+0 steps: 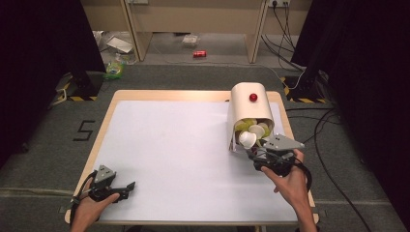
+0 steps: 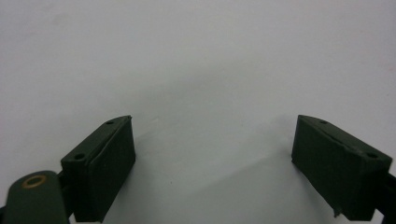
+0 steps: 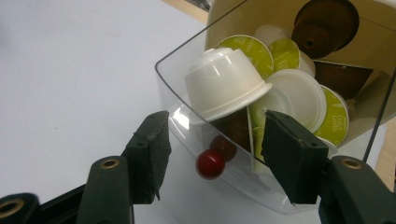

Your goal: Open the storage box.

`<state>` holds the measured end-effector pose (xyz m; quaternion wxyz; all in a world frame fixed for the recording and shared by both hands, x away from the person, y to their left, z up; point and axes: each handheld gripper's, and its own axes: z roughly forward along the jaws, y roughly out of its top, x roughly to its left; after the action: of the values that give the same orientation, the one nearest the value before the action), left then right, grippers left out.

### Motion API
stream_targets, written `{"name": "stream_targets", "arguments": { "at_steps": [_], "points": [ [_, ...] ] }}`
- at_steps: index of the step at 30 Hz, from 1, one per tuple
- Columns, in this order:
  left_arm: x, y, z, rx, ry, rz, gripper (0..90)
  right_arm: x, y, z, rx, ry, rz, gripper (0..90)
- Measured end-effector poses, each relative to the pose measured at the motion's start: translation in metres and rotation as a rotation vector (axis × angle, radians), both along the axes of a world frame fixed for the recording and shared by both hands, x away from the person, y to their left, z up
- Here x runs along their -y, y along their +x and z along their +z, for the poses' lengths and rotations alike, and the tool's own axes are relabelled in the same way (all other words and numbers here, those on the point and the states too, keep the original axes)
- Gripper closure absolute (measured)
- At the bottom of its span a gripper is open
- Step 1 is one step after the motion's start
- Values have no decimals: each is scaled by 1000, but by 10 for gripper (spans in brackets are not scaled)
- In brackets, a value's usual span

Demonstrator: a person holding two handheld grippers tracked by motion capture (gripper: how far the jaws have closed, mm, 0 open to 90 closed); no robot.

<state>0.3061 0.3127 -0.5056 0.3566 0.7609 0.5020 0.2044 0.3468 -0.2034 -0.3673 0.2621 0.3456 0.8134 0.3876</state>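
Right gripper (image 3: 212,158) is clamping the clear drawer (image 3: 187,126) by its red knob (image 3: 209,164); a jerky pull is risking capsules (image 3: 227,83) spilling. Left gripper (image 2: 212,163) is idling, jaws apart.

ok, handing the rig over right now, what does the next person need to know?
Left gripper: open, nothing in it, resting at the near left corner of the table.
Right gripper: closed in on the front of the clear drawer, its red knob between the pads, untouched.
Things: beige dispenser at the right edge; drawer full of capsules.
Done: drawer tipped open towards the person.
Left: probably take a capsule out or shut the drawer; none is out yet.
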Motion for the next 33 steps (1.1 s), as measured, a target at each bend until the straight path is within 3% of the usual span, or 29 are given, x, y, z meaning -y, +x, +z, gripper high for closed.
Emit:
{"name": "stream_targets", "arguments": {
  "at_steps": [33],
  "points": [
    [0,0,0,0,0,0,126,3,-22,-5,-14,-23,13,434]
  ]
}}
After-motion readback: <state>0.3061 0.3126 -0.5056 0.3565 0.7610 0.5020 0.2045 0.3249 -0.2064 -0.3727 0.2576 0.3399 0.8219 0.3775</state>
